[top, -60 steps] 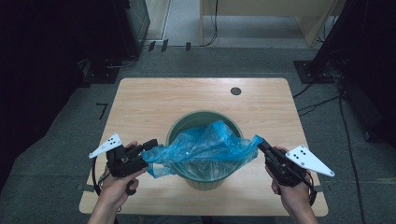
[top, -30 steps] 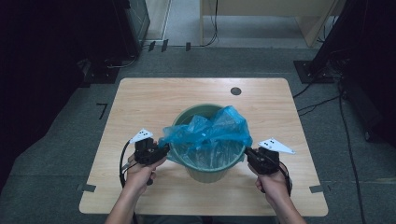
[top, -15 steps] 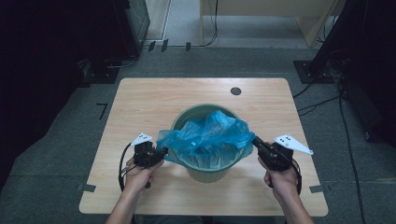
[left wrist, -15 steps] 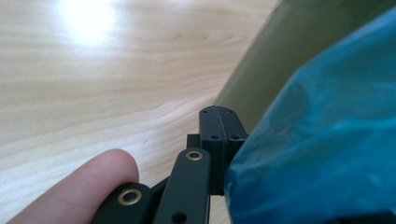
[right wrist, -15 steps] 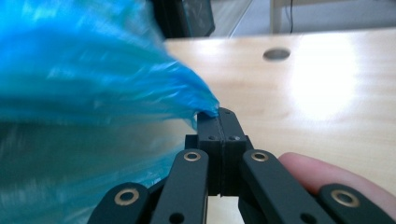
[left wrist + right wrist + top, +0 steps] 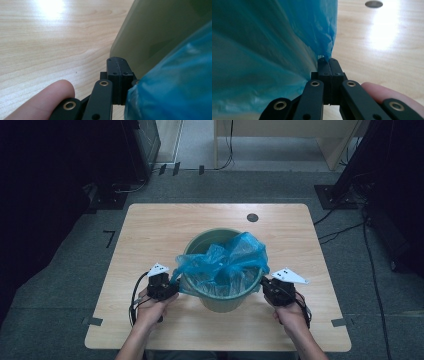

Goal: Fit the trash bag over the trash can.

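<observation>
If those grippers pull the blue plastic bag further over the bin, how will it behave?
The blue plastic bag looks thin and crumpled, so it is probably floppy and light. Pinched in the right gripper, it tapers to a point, so it may stretch or tear. The green bin might shift or tip.

Bare forearms, no sleeves, at frame bottom. Left gripper & right gripper: black, brass-ringed pivots, small screws. White triangular top plates, black cables.

Thin glossy plastic bag, smooth matt bin, pale wood table.
</observation>
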`<action>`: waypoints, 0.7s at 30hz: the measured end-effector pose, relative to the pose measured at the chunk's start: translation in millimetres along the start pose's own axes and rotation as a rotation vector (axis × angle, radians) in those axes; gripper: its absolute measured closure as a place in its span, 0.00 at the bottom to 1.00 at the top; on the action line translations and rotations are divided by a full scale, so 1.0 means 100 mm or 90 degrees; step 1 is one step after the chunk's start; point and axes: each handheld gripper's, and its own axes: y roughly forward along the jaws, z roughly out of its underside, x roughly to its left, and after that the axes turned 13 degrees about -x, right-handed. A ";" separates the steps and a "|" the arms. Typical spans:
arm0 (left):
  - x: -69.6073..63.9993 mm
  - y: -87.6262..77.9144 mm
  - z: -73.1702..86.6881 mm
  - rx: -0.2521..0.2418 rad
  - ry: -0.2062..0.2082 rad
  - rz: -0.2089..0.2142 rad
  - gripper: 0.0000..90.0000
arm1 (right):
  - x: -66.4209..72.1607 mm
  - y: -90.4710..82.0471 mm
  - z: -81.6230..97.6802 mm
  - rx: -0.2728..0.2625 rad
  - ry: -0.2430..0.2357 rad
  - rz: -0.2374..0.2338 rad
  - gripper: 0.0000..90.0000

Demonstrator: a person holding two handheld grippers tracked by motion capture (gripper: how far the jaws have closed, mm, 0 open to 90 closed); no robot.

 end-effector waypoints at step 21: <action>0.10 -0.47 -0.03 -0.162 -0.011 0.054 0.46 | -0.09 -0.63 -0.26 -0.182 -0.025 -0.032 0.33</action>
